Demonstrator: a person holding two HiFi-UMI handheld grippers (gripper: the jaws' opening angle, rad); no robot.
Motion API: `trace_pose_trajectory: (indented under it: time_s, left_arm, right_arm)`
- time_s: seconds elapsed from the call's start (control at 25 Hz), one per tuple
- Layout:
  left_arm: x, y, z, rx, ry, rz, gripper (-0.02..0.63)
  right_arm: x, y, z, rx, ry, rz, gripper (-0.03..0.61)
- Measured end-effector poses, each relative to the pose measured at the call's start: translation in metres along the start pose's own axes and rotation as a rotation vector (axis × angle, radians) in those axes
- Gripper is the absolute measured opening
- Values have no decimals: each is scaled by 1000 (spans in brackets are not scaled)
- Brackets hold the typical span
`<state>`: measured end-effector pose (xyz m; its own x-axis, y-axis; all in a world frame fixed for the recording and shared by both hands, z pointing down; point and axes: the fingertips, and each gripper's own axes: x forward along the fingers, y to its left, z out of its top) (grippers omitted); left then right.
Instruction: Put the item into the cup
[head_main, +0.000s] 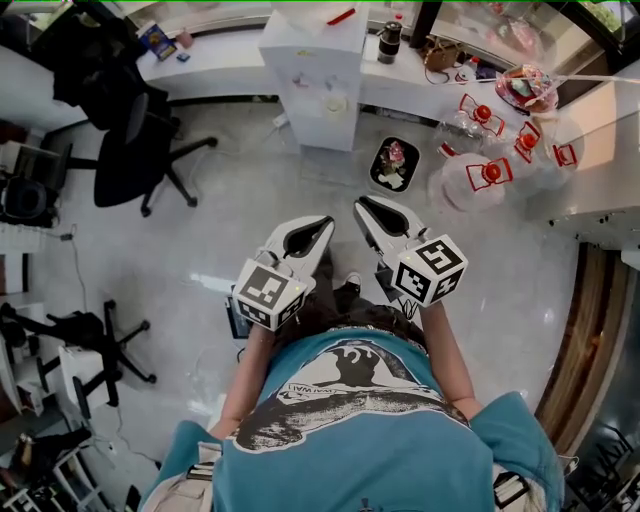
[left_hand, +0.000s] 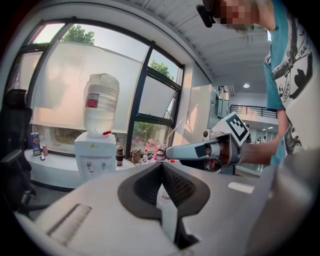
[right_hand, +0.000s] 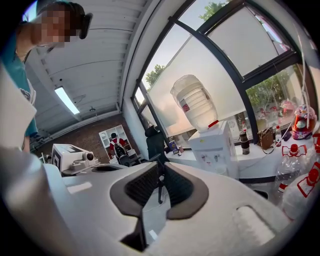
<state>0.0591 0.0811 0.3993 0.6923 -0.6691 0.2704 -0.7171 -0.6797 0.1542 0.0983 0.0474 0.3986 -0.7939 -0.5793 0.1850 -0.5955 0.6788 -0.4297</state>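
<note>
Right claw (right_hand: 159, 166) closing, slim gap, nothing between; left claw (left_hand: 161, 167) pressed together, empty; item, cup unspotted, perhaps on counter (head_main: 232, 62) far ahead; step: search; next: locate item, spread jaws.

One person (head_main: 360, 420) — one water dispenser (head_main: 315, 70) — two office chairs (head_main: 135, 150) (head_main: 105, 350)

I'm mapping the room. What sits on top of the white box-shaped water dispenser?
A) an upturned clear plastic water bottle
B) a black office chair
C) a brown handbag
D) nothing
A: the upturned clear plastic water bottle stands on the white water dispenser in both gripper views.
</note>
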Motion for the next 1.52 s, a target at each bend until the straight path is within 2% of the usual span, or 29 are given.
trace_pose_trajectory:
  time_s: [0.32,0.68,1.12,1.52]
  left_arm:
    - [-6,-29,-4,2,-16,-24,12]
    - [-10,-47,-9,8,-11,-46,12]
    - [-6,-55,-13,15,-4,-70,12]
    - [2,-58,-9,24,-5,-95,12]
  right_arm:
    - [-22,14,-7,-24,-11,6,-8]
    - [-39,22,-27,-8,2,12,-6]
    - [-53,19,-26,-50,-15,-27,0]
    - [-53,19,-23,-51,-11,-11,0]
